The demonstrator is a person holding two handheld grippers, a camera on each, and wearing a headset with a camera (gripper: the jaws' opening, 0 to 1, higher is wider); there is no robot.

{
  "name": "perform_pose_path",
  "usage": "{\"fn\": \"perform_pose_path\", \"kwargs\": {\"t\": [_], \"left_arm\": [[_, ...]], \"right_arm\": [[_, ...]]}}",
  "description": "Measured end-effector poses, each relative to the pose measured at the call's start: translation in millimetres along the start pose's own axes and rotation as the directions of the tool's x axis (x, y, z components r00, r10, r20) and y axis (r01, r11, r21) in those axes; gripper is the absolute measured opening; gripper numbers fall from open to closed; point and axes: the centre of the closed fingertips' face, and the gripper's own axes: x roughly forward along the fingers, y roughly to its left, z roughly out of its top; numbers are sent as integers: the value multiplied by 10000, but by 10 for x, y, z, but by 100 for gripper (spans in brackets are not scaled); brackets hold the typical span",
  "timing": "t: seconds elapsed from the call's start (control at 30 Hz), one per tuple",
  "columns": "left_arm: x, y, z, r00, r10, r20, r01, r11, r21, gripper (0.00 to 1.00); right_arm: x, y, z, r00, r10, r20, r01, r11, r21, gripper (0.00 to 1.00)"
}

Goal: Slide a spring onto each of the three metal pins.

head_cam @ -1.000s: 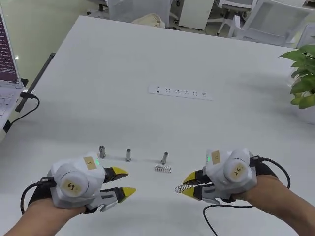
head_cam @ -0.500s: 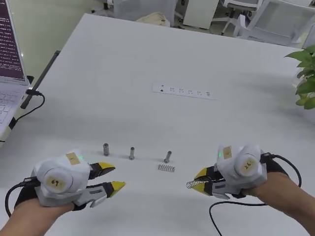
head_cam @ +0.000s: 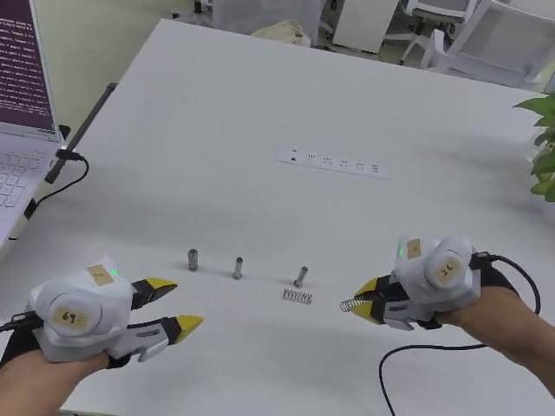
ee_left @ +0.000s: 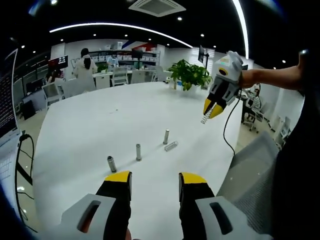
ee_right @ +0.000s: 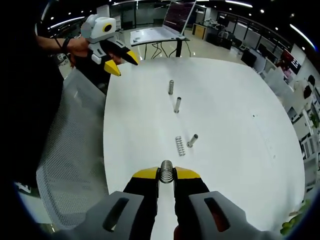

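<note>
Laptop: I see a laptop [head_cam: 17, 95] with its screen up at the far left edge of the white table [head_cam: 260, 95]; a black cable [head_cam: 62, 178] runs from it along the table.
Left tongs: my left tongs [head_cam: 180, 303] are over the near left part of the table; the yellow tips are wide apart; nothing is between them.
Left pin: the left pin [head_cam: 192, 259] stands up on the table; it looks like it has coils around it, like a spring; it is very small, so I am not sure.
Middle pin: the middle pin [head_cam: 238, 268] stands near it on the right; it looks smooth and bare.
Right pin: the right pin [head_cam: 300, 276] stands a bit further right; it looks bare too.
Loose spring: a loose spring [head_cam: 297, 296] lies flat on the table, just beside the right pin, on my side of it.
Held spring: the held spring [head_cam: 351, 304] sticks out past the yellow tips and points to the pins; it touches no pin.
Right tongs: my right tongs [head_cam: 366, 301] are pinched tight on one end of the held spring; they are to the right of the pins and apart from them.
Power strip: a white power strip [head_cam: 334, 163] lies further back, in the middle of the table.
Plant: a green plant [head_cam: 545, 147] is at the far right edge.
</note>
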Motion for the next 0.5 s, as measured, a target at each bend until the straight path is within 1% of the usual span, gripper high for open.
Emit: {"fn": "perform_pose_path", "kwargs": {"t": [0.1, 0.2, 0.4, 0.5], "left_arm": [[-40, 50, -12, 9999, 138, 30, -138, 9999, -36, 35], [-82, 89, -27, 9997, 253, 17, -253, 9997, -5, 36], [-145, 152, -71, 9993, 378, 24, -377, 9992, -156, 42], [-169, 180, -92, 9990, 452, 3, -452, 9986, -273, 44]], "right_arm": [[35, -64, 45, 10000, 13, -5, -13, 10000, -37, 8], [78, -97, 86, 9999, 73, -122, -76, 9998, -180, 8], [163, -183, 229, 9998, 119, -137, -123, 9994, -324, 8], [226, -236, 336, 9999, 90, -116, -94, 9992, -393, 8]]}}
